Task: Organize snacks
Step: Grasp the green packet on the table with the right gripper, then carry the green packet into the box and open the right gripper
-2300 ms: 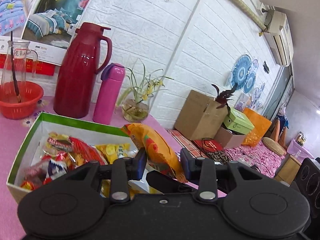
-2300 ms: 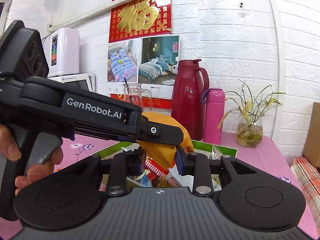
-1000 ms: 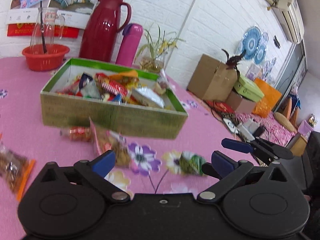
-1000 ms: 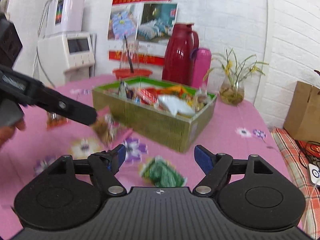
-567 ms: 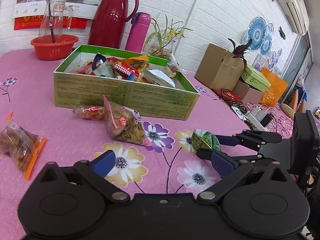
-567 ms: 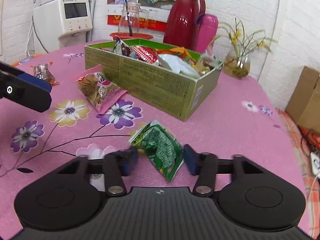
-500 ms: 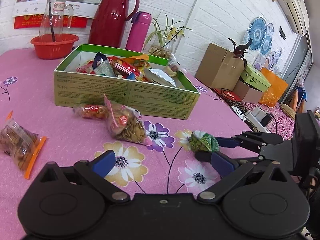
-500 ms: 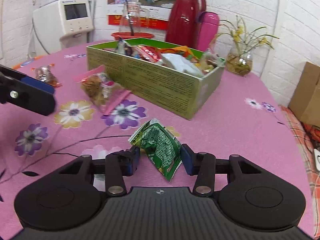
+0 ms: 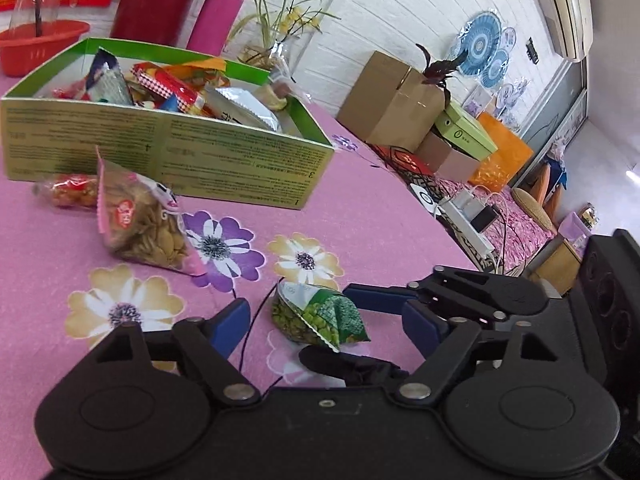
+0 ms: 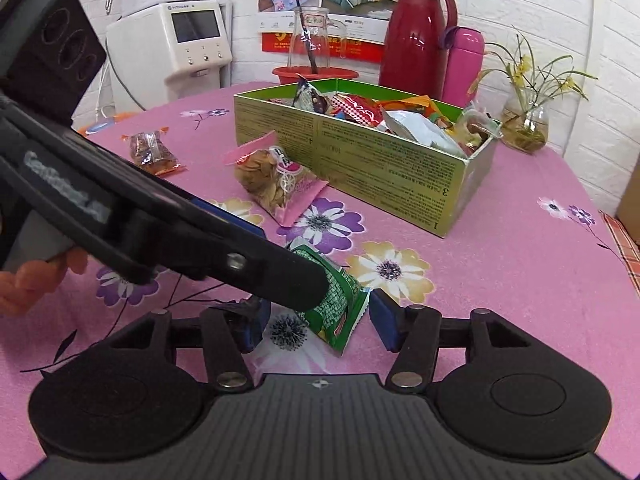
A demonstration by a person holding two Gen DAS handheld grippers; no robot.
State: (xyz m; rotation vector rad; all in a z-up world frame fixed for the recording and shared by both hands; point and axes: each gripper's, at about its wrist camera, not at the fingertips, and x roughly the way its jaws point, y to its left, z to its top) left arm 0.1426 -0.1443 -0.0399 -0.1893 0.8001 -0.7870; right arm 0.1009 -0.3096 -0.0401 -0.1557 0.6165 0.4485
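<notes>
A small green snack packet (image 9: 320, 316) lies on the pink flowered tablecloth (image 9: 360, 216), in front of the green snack box (image 9: 240, 152). My left gripper (image 9: 324, 324) straddles it with its jaws closing, and both pads stand clear of the packet. My right gripper (image 10: 316, 324) comes in from the right in the left wrist view and also brackets the green packet (image 10: 336, 308). Its jaws are opening, and the pads are off the wrapper. In the right wrist view one of the left gripper's fingers (image 10: 280, 276) crosses over the packet's left end.
A pink packet of seeds (image 9: 144, 228) and a small red packet (image 9: 74, 194) lie by the box's front wall. An orange-edged packet (image 10: 154, 154) lies further left. Behind the box stand a red thermos (image 10: 412, 36), a pink flask (image 10: 462, 64), a plant vase (image 10: 524, 124) and a red basin (image 10: 316, 74). The table edge (image 9: 404, 188) runs on the right.
My left gripper dropped and moved in over the green packet, with its jaws narrowing. The right gripper's jaws, which squeezed the packet half a second ago, have spread apart.
</notes>
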